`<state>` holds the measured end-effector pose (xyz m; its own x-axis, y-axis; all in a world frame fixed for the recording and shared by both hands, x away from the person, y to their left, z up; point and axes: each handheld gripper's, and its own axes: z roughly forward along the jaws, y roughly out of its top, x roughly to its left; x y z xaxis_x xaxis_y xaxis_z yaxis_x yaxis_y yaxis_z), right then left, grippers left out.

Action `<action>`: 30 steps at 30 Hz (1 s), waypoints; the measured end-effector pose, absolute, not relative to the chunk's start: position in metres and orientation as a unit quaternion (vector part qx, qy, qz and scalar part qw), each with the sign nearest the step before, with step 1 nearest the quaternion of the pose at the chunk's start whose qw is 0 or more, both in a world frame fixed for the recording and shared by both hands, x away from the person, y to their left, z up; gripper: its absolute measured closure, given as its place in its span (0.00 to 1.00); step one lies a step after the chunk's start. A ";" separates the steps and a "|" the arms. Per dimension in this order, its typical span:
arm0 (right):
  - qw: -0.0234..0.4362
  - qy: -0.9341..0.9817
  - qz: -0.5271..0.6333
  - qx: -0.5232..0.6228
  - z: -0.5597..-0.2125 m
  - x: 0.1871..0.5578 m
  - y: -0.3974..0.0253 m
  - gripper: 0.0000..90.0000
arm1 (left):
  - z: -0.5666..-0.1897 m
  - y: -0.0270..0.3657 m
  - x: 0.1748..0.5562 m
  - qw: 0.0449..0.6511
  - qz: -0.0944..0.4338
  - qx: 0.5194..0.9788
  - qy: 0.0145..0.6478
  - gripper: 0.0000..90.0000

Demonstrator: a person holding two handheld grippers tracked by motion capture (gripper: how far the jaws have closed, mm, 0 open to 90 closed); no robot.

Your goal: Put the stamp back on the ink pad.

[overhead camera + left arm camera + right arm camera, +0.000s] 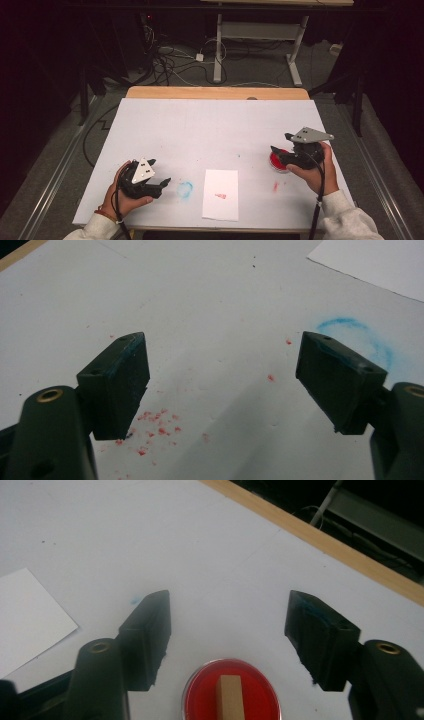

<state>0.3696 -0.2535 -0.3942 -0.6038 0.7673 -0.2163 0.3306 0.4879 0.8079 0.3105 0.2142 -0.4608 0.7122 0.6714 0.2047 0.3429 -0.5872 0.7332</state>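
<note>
A round red ink pad (233, 694) with a small wooden stamp block (230, 696) standing on it lies under my right gripper (228, 620), whose jaws stand wide apart above it with nothing between them. In the high view the red pad (276, 161) peeks out at the right gripper (281, 145), held by a hand at the table's right. My left gripper (159, 176) rests at the front left, open and empty. A white paper sheet (220, 194) with a small red stamp mark (220, 196) lies between the hands. The left gripper (222, 365) hovers over red specks (156, 422).
A blue ring smudge (185, 189) marks the white table cover (210, 125) just left of the sheet, seen also as a blue ring (356, 335). A red smear (275, 186) lies near the right hand. The wooden table edge (218, 92) runs along the back; cables and a desk frame lie on the floor beyond.
</note>
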 end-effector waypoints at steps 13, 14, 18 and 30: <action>0.324 0.778 0.432 0.322 -0.388 0.353 -0.244 0.23 | -0.460 0.215 0.310 0.346 0.239 0.858 0.295 0.23; 0.326 0.776 0.436 0.319 -0.387 0.352 -0.244 0.23 | -0.460 0.215 0.309 0.346 0.235 0.858 0.299 0.23; 0.328 0.768 0.449 0.317 -0.387 0.348 -0.244 0.24 | -0.460 0.215 0.309 0.346 0.239 0.858 0.296 0.23; 0.345 0.766 0.452 0.300 -0.385 0.331 -0.241 0.22 | -0.460 0.216 0.309 0.347 0.241 0.857 0.294 0.23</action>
